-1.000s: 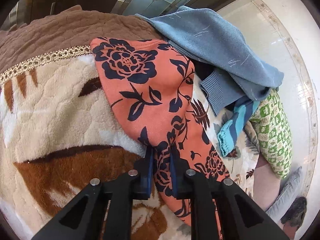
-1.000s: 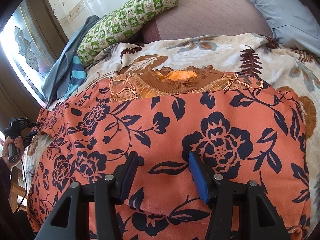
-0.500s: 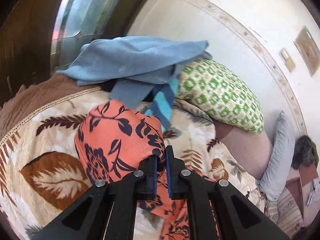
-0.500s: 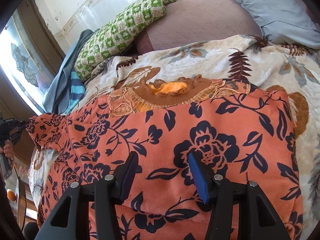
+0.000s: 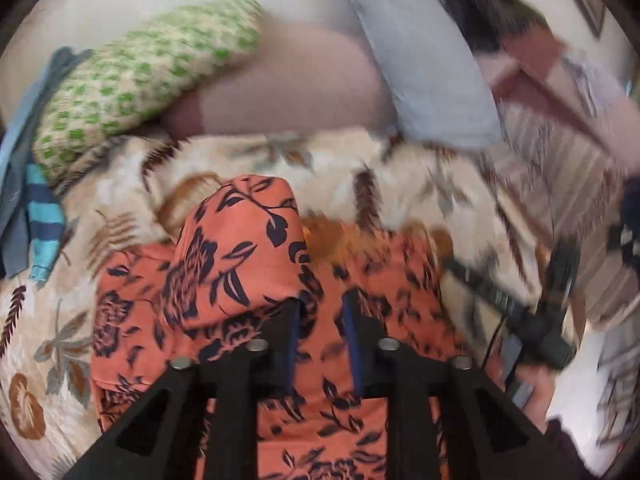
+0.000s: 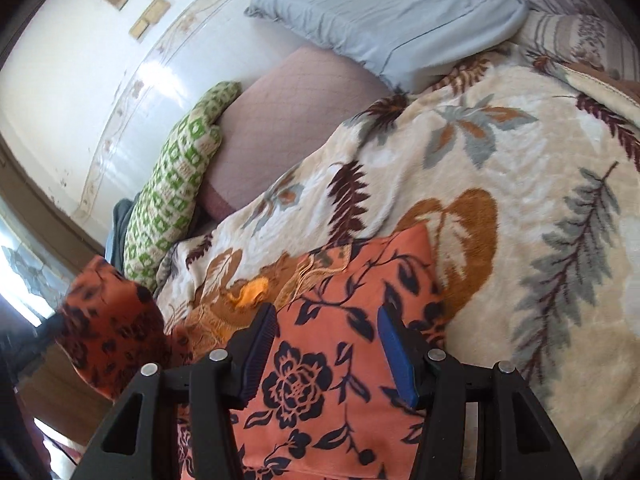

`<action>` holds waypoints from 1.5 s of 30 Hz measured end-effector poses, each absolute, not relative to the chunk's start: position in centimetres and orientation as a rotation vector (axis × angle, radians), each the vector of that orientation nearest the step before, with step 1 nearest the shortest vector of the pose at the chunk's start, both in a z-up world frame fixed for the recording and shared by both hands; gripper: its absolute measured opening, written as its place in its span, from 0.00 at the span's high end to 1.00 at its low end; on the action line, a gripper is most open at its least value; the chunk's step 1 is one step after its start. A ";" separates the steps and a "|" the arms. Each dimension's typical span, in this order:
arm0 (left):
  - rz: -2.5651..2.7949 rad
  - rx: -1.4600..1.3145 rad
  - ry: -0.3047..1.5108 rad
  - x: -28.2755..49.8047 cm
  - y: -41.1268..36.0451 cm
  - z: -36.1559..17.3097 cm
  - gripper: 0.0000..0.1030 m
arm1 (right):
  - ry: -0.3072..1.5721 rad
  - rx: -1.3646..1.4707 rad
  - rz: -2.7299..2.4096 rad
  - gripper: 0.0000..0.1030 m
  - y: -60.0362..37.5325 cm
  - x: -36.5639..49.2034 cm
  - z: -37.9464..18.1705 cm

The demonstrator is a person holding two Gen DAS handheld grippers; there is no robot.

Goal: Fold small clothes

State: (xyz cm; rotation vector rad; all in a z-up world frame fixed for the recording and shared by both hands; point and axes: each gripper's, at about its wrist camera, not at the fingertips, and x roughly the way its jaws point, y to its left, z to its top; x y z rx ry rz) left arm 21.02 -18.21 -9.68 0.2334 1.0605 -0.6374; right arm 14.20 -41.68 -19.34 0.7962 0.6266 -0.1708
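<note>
The orange floral garment [image 5: 240, 264] is spread on the leaf-patterned blanket [image 6: 520, 184] of the bed, one sleeve folded over its body. The left gripper [image 5: 320, 340] is opening, sleeve fabric lying between its fingers. The right gripper [image 6: 324, 356] is held open above the garment, gripping nothing.

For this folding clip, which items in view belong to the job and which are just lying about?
In the job:
- orange floral garment
- left claw, jaws opening
- right claw

Lying about:
- green patterned pillow
- grey pillow
- leaf-print blanket
- blue clothes pile
</note>
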 end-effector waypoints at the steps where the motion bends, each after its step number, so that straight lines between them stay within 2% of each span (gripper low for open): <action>1: -0.630 0.323 1.079 19.9 -19.5 -10.8 0.54 | 0.614 0.824 -0.191 0.45 -42.7 13.8 -19.4; 4: -0.631 0.457 1.009 17.5 -19.8 -11.9 0.53 | 0.585 0.901 -0.221 0.45 -45.3 12.7 -19.7; 6: -0.621 0.416 1.000 18.1 -17.8 -11.2 0.49 | 0.584 0.910 -0.220 0.45 -45.9 12.4 -19.7; 11: -0.471 0.180 0.935 22.5 -10.0 -8.3 0.26 | 0.619 0.849 -0.162 0.42 -44.3 13.2 -19.4; 12: -0.413 0.169 0.913 23.4 -8.4 -8.3 0.25 | 0.634 0.823 -0.142 0.42 -43.4 13.6 -19.2; 18: -0.172 0.056 0.958 28.1 -0.6 -13.6 0.24 | 0.722 0.606 0.006 0.42 -36.4 16.1 -18.2; 22: -0.128 -0.021 0.919 28.5 0.7 -16.6 0.26 | 0.765 0.525 0.036 0.42 -33.1 16.8 -19.2; 26: -0.058 0.186 0.907 28.1 -1.7 -20.4 0.36 | 0.801 0.482 0.020 0.42 -31.2 17.3 -20.2; 28: -0.040 0.290 0.953 28.1 -1.9 -22.8 0.35 | 0.810 0.410 0.030 0.42 -29.9 17.3 -20.1; 33: -0.047 0.242 0.964 28.3 -1.0 -22.4 0.33 | 0.789 0.193 0.000 0.41 -26.1 16.7 -19.3; 35: -0.055 0.198 0.972 28.3 -0.5 -22.6 0.32 | 0.786 0.086 -0.006 0.33 -23.9 17.7 -18.5; 38: -0.081 0.139 0.988 28.5 0.2 -22.8 0.31 | 0.799 -0.019 0.027 0.32 -20.4 20.6 -17.8; 40: -0.089 0.104 0.999 28.5 0.7 -22.8 0.31 | 0.852 -0.028 0.057 0.27 -18.6 23.1 -18.3; 45: -0.106 0.088 1.007 28.4 0.9 -22.9 0.31 | 1.007 -0.096 -0.027 0.27 -16.2 28.6 -22.0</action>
